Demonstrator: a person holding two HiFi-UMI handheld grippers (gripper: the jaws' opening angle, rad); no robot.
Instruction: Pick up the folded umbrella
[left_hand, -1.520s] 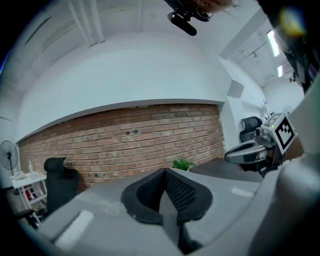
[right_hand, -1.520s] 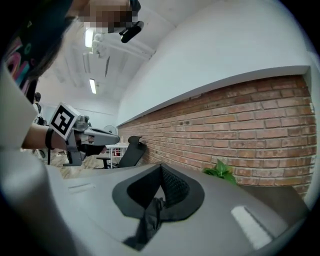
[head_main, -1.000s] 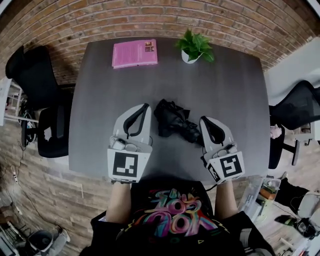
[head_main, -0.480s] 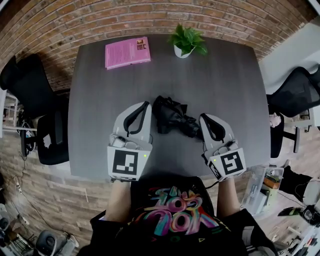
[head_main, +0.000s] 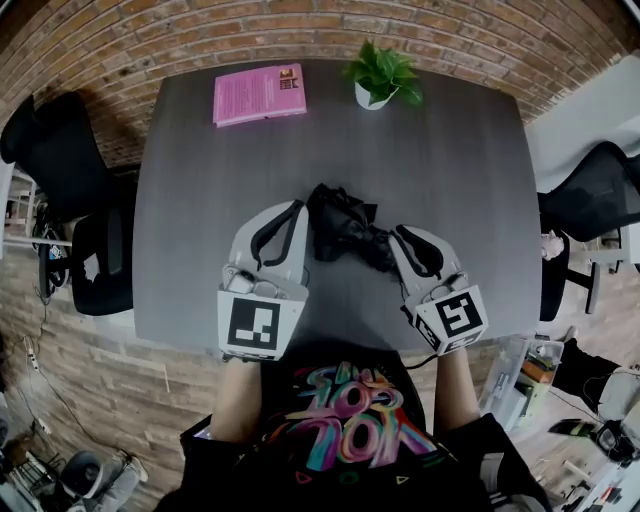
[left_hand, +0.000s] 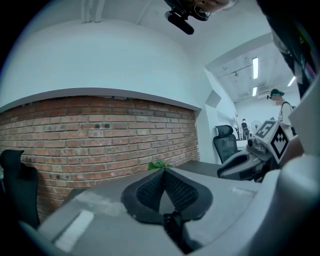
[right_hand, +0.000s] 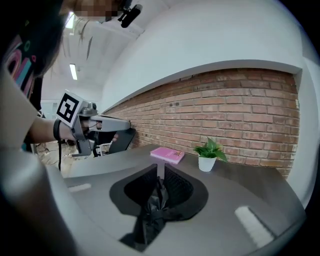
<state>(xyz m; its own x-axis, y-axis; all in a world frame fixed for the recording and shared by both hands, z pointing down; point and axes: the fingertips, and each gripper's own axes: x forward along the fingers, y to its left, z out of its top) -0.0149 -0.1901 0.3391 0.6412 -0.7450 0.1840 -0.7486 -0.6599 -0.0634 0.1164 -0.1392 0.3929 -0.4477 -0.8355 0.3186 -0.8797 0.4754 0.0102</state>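
Note:
The folded black umbrella lies crumpled on the grey table, between my two grippers. My right gripper has its tip on the umbrella's right end. In the right gripper view its jaws are opening by a narrow slit, and black umbrella fabric runs between them and back toward the camera. My left gripper sits just left of the umbrella, apart from it. Its pads meet at the tip with nothing between them.
A pink book and a small potted plant stand at the table's far edge by the brick wall. Black office chairs stand to the left and right of the table.
My right gripper has sunk and shifted left onto the umbrella's right end. The left gripper has stayed where it was.

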